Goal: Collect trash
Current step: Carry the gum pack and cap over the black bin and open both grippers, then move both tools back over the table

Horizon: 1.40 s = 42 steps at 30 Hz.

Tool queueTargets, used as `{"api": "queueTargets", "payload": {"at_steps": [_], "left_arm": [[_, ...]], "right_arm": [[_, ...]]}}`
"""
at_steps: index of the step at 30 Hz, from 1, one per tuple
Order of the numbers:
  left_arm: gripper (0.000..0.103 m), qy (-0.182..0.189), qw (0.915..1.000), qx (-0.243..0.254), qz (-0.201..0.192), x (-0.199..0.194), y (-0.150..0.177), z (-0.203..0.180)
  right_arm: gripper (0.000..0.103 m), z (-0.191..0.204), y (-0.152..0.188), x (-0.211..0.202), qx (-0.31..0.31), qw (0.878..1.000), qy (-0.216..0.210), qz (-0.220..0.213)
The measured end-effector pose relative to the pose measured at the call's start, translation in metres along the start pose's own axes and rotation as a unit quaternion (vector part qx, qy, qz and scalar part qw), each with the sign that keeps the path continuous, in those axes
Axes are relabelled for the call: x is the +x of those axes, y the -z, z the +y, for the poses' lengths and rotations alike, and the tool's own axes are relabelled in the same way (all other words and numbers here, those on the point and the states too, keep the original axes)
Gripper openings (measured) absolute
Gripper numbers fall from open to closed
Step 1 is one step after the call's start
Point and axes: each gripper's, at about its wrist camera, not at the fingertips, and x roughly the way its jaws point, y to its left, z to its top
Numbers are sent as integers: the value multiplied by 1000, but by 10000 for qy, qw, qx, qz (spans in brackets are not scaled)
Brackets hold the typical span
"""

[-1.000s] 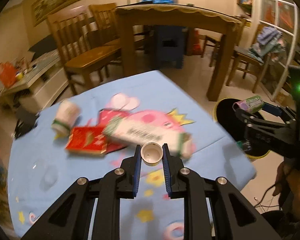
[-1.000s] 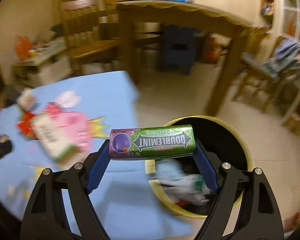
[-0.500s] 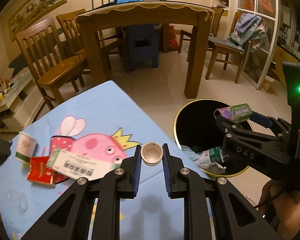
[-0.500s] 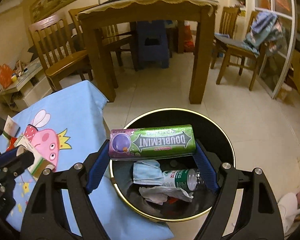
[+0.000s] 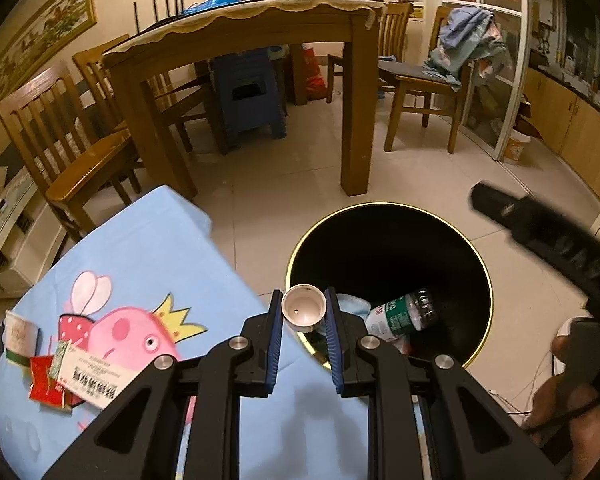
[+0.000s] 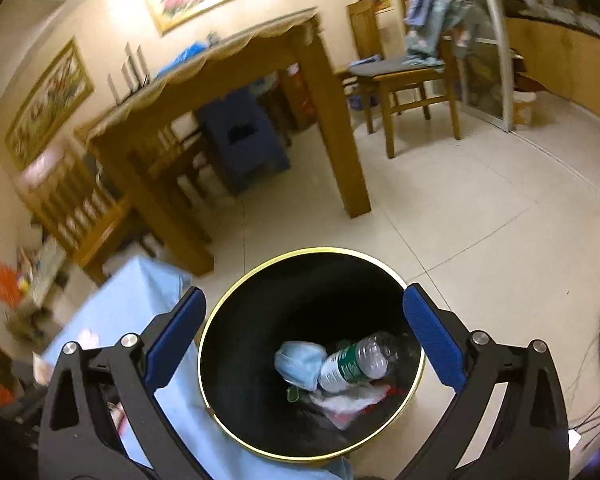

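**A:** Your left gripper is pinched nearly closed on the little white cup, one blue pad on each side of its wall, open mouth facing you. It hangs right at the near-left rim of the black bin, just past the edge of the blue tablecloth.

**B:** And my right gripper?

**A:** Its jaws are opening, spread wide over the bin, with nothing between them. Down inside you can see a plastic bottle and a crumpled blue mask.

**B:** How will the cup handle?

**A:** I'd judge it very light and thin-walled, so it may dent if squeezed hard. Holding it across the wall near the rim, as you do, looks right.

**B:** What's left on the table?

**A:** At the far left: a paper cup, a red packet and a white box. Probably all light; take the box across its narrow sides.
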Motion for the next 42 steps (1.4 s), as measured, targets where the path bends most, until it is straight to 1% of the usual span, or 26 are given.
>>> {"api": "queueTargets", "payload": {"at_steps": [2, 8, 9, 10, 12, 15, 19, 21, 25, 26, 27, 28, 31, 33, 34, 35, 37, 38, 39, 40, 41, 42], "left_arm": [[19, 47, 10000, 38, -4, 4, -4, -5], [19, 245, 9996, 136, -36, 13, -15, -18], [23, 232, 9996, 168, -51, 14, -17, -21], [38, 225, 9995, 186, -73, 14, -17, -23], [52, 119, 9993, 261, -225, 11, -17, -28], [53, 118, 9989, 350, -272, 9, -16, -33], [55, 158, 9992, 288, -229, 6, -13, -28], [56, 138, 9993, 252, -236, 3, -12, -23], [69, 50, 9994, 188, -290, -14, 1, -9], [71, 27, 9994, 199, -285, -19, 8, -5], [77, 2, 9994, 226, -260, -25, 18, -1], [81, -28, 9994, 242, -250, -30, 28, 3], [83, -32, 9997, 224, -127, -45, 66, 19], [85, -20, 9999, 126, 31, -53, 92, 34], [85, -45, 9999, 50, 114, -56, 106, 44], [85, -71, 9998, -40, 188, -60, 118, 55], [85, -167, 9991, -228, 308, -66, 140, 78], [85, -211, 9983, -390, 373, -69, 152, 93], [85, -225, 9975, -523, 418, -72, 159, 105], [85, -247, 9958, -757, 460, -78, 171, 124], [85, -277, 9944, -912, 468, -84, 179, 138], [85, -356, 9921, -1107, 462, -91, 190, 156]], "right_arm": [[97, -11, -4, -8, 229, 9995, 15, -210], [98, -27, -9, -21, 525, 9976, -6, -448], [98, -30, -8, -23, 551, 9974, 6, -474], [98, -33, -9, -24, 591, 9970, 13, -502], [97, -38, -11, -26, 659, 9965, 8, -523], [97, -40, -12, -27, 700, 9961, 34, -540], [97, -31, -10, -24, 572, 9971, 75, -496], [97, -25, -9, -21, 463, 9977, 117, -476], [97, -6, -3, -15, 64, 9991, 160, -382], [97, 1, -1, -13, -84, 9993, 156, -343], [97, 11, 2, -11, -274, 9991, 137, -295], [97, 19, 4, -8, -445, 9986, 109, -255], [97, 57, 19, 2, -1251, 9921, -10, -49], [97, 92, 37, 10, -1965, 9801, -219, 166], [97, 105, 45, 11, -2199, 9745, -365, 244], [97, 123, 57, 14, -2536, 9645, -621, 393], [97, 150, 81, 17, -3016, 9445, -1104, 688], [97, 166, 94, 21, -3241, 9301, -1449, 939], [97, 174, 103, 22, -3343, 9211, -1661, 1107], [97, 190, 118, 24, -3533, 9051, -1940, 1352], [97, 201, 128, 24, -3693, 8949, -2034, 1465], [97, 217, 145, 25, -3994, 8786, -2082, 1586]]}}
